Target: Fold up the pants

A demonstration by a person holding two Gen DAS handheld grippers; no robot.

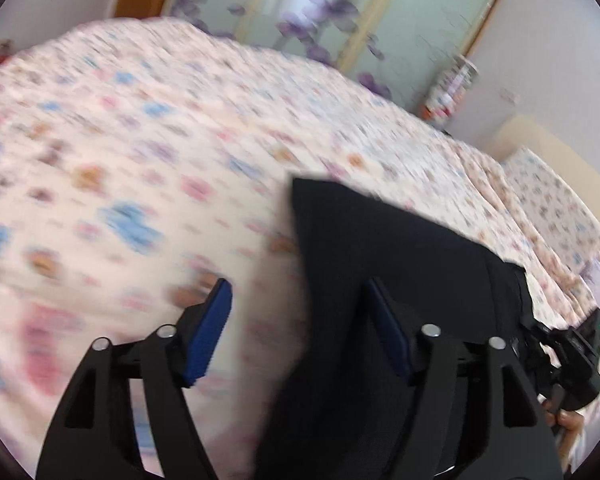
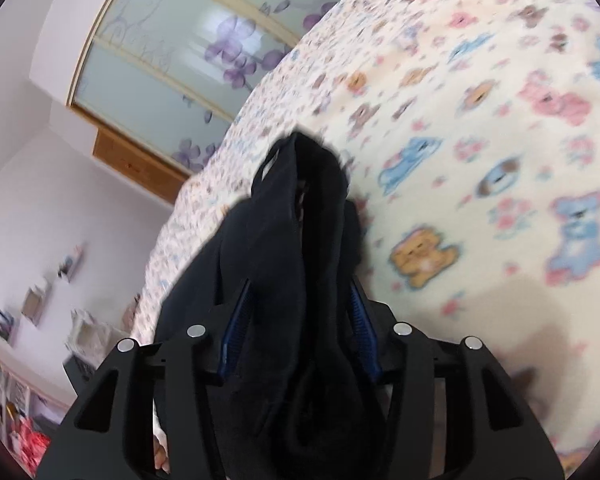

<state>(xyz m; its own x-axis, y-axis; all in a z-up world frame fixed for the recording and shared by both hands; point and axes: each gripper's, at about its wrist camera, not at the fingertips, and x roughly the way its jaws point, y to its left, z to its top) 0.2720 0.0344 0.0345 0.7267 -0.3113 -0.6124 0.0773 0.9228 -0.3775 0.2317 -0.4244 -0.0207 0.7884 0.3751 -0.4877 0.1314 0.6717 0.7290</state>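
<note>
Two hand-held grippers work over a bed covered with a pale sheet printed with small bears in blue, pink and tan. Left hand-held gripper: blue-padded fingers stand wide apart. Nothing is pinched between them. The left pad sits over bare sheet; the right pad lies at the edge of the dark pants, and contact cannot be judged through the blur. Pants in this view: a dark slab lying on the bed, running from the lower middle toward the right.

Right hand-held gripper: a thick bunch of the pants fills the gap between its fingers and rises above them. Both blue pads sit against the cloth at either side; gripper clamped on the bunch. Bed fills the right half of this view. Behind the bed, sliding doors of frosted glass with purple flowers. A person's fingers show at the lower right edge of the left view.
</note>
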